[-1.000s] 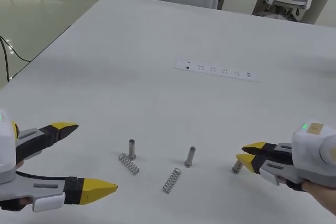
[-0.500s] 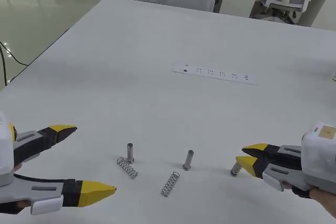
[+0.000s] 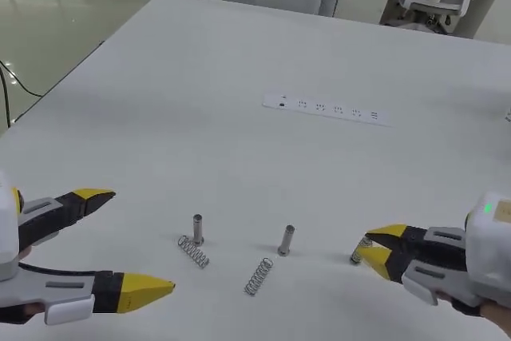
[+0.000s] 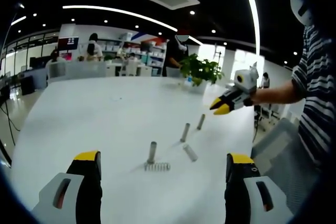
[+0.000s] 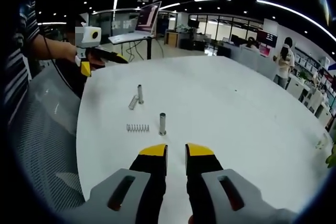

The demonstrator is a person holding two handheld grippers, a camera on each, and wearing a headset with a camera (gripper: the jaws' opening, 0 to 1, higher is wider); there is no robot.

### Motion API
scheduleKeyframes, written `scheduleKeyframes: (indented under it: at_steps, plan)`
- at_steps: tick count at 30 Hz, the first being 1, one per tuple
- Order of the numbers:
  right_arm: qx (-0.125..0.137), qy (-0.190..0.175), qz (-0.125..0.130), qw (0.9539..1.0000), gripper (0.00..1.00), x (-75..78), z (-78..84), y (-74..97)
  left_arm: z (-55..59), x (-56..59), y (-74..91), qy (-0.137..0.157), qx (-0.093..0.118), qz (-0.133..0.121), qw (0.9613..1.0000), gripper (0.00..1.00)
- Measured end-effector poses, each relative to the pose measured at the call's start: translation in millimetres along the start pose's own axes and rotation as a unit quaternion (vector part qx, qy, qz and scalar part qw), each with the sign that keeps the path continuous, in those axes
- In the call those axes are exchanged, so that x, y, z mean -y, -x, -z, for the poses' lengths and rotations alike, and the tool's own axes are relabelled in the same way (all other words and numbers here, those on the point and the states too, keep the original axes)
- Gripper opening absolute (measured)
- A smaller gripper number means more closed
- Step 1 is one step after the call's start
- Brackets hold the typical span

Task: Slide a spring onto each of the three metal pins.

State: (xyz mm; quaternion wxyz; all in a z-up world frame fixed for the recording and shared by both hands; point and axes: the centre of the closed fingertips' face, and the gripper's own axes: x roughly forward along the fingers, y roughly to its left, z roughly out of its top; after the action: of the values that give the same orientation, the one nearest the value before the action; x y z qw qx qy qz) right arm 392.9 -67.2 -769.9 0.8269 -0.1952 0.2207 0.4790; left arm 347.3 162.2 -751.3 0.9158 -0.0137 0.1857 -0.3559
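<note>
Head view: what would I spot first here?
The yellow-tipped tools jump out first: the left tool, wide open, at the bottom left, and the right tool at the bottom right. Between them on the white table, small metal pins stand upright beside loose springs.

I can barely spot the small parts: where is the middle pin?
In the head view the middle pin stands upright between the left tongs and right tongs, a loose spring lying in front, to its left.

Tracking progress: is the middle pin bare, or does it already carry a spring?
Bare. The middle pin stands upright with a smooth shaft; a spring lies flat on the table near its base.
</note>
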Motion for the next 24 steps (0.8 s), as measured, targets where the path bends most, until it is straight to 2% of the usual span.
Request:
scheduleKeyframes:
  at_steps: [14, 24]
  plan:
    - [-0.014, 0.064, -0.034, 0.9973, 0.11, -25.1, -5.3, -4.5, 4.8, 0.6, 2.7, 0.003, -0.003, -0.001, 1.0, 0.96]
    - [-0.032, 0.112, -0.055, 0.9916, 0.12, -37.3, -4.4, -8.6, 7.5, -0.4, 5.0, 0.004, -0.005, -0.003, 1.0, 0.95]
